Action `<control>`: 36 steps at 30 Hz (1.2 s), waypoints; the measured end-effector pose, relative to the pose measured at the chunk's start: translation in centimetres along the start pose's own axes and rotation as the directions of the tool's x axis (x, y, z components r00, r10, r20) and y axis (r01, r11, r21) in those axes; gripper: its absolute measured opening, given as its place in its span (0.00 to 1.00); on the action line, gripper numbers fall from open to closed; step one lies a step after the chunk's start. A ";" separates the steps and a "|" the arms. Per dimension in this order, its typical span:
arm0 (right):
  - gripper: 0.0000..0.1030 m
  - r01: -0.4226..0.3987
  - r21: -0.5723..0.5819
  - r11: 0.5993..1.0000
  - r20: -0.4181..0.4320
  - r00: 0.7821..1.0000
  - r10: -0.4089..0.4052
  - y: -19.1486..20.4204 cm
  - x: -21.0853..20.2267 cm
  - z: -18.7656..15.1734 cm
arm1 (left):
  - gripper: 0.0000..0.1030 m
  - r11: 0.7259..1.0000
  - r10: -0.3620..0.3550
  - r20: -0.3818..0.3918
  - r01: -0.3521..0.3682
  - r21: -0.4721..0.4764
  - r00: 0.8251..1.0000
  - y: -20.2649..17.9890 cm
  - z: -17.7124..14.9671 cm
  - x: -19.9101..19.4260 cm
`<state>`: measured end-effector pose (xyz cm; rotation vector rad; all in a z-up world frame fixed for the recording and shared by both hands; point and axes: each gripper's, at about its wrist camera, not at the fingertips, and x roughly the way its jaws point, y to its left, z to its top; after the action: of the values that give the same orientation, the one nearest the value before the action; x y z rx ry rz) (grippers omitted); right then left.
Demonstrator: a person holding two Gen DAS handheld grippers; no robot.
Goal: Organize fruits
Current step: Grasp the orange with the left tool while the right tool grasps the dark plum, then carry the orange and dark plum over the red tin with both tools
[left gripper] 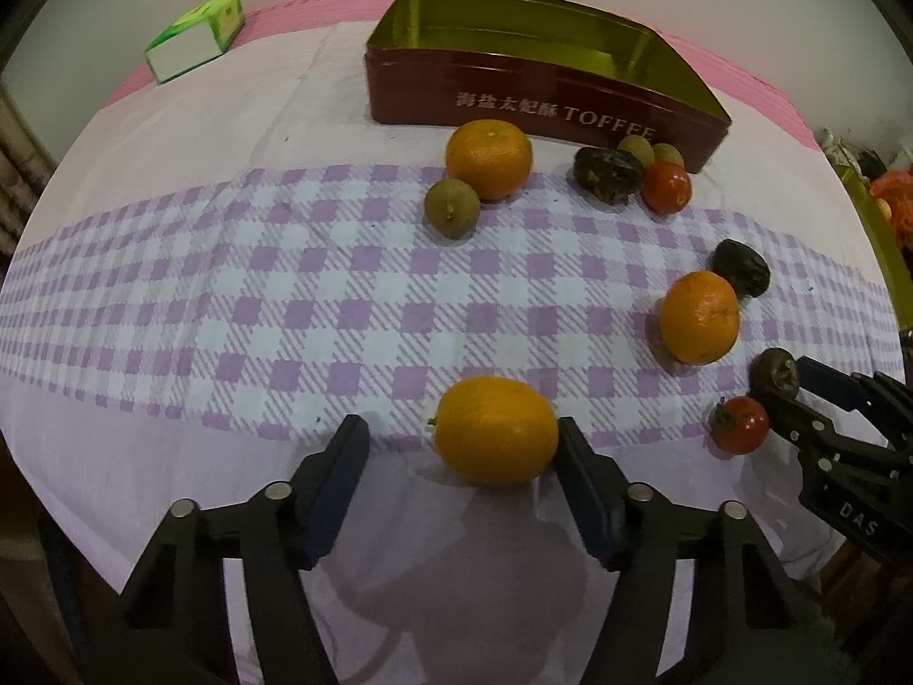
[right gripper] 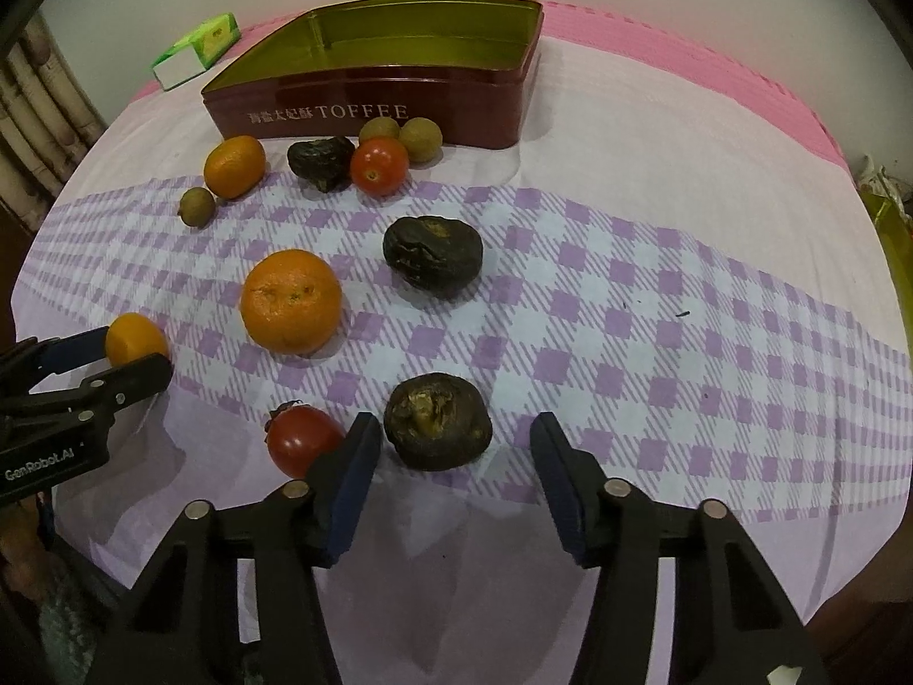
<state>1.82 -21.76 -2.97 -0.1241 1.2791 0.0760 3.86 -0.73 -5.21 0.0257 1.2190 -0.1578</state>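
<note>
Left gripper (left gripper: 462, 439) is standing apart around a kumquat (left gripper: 495, 429) at lower centre — right gripper (right gripper: 456, 439) is likewise gaping around a dark wrinkled fruit (right gripper: 437, 420).

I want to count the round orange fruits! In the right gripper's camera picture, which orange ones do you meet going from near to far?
Near to far: the small orange fruit between the left gripper fingers → the big mandarin → the small mandarin near the toffee tin.
</note>
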 end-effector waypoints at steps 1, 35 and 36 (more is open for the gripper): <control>0.46 -0.002 0.000 1.000 0.001 1.000 0.002 0.0 0.0 0.0 | 0.61 1.000 0.002 0.002 -0.002 0.005 1.000 -0.1 0.1 0.1; 0.32 -0.020 0.004 1.000 0.006 1.000 0.020 0.0 -0.2 0.2 | 0.43 1.000 -0.014 0.025 0.014 0.003 1.000 0.0 0.2 0.0; 0.32 -0.021 0.006 1.000 0.006 1.000 0.021 0.0 -0.2 0.2 | 0.43 1.000 -0.017 0.025 0.017 -0.001 1.000 0.1 0.2 0.0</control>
<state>1.99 -21.76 -2.66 -0.1053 1.2742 0.0902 4.03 -0.62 -5.14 0.0127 1.1949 -0.1716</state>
